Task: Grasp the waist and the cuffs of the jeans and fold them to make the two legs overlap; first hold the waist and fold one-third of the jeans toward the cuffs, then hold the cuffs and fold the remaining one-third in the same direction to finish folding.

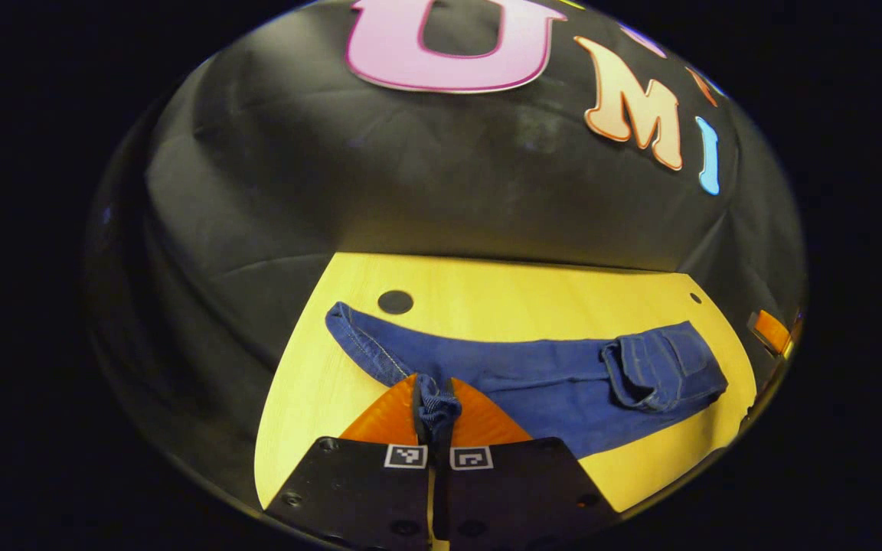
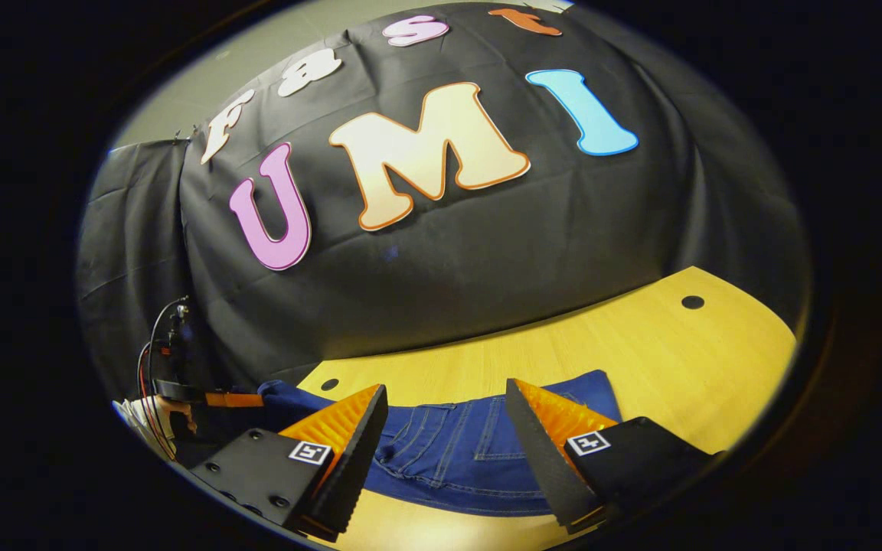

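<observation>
Blue jeans (image 1: 533, 375) lie across the yellow wooden table (image 1: 525, 287), one cuff (image 1: 343, 317) at the far left and the waist (image 1: 663, 367) bunched at the right. My left gripper (image 1: 435, 389) is shut on a pinched fold of denim near the cuff end, lifted slightly off the table. In the right gripper view, my right gripper (image 2: 445, 392) stands open just above the waist end of the jeans (image 2: 449, 451), where a back pocket shows. Nothing is between its fingers. The left gripper (image 2: 230, 399) and the hand holding it appear far off at the left.
The table (image 2: 678, 344) has small dark round holes (image 1: 395, 301) (image 2: 692, 301) near its back edge. The black booth cloth hangs close behind the table. Cables (image 2: 151, 360) hang at the left of the right gripper view. The right gripper's finger (image 1: 772, 330) shows at the table's right edge.
</observation>
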Tool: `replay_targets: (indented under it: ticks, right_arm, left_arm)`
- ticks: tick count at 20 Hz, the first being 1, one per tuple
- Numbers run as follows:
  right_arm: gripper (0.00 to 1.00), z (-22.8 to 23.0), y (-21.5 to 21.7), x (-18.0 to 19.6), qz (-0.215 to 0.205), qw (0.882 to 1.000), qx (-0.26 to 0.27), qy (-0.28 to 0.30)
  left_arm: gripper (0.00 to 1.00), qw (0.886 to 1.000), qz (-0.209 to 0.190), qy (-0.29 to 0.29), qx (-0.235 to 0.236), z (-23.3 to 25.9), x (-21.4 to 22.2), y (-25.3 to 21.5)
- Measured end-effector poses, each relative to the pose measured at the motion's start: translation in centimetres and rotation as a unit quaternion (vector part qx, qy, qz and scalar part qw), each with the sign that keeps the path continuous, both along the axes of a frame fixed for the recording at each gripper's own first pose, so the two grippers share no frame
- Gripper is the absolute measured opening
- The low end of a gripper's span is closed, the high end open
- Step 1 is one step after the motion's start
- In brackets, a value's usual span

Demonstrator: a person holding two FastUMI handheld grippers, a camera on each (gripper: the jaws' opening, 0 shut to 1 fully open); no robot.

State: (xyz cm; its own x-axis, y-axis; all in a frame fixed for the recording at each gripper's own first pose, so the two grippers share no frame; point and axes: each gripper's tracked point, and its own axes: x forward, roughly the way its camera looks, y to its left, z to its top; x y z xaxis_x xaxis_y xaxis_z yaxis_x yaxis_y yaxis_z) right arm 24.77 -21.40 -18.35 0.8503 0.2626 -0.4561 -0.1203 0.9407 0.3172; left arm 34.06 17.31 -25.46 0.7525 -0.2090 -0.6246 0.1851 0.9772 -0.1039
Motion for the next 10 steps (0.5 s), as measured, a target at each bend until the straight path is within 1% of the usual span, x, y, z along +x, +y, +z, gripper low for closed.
replay_targets:
  ticks: [5, 7, 10]
  right_arm:
    - [0.96, 2.1, -4.1, -0.5, -0.009, 1.0, 0.006, -0.01]
    - [0.95, 2.6, -5.7, -0.8, -0.016, 1.0, 0.009, -0.012]
    - [0.95, 3.6, -8.2, -1.2, -0.027, 0.999, 0.012, -0.015]
  left_arm:
    - [0.0, 0.999, -0.038, -0.033, -0.002, 4.0, 1.0, -7.0]
    - [0.0, 0.998, -0.053, -0.04, -0.012, 5.4, 1.3, -10.0]
    - [0.0, 0.995, -0.082, -0.048, -0.015, 6.9, 0.9, -14.2]
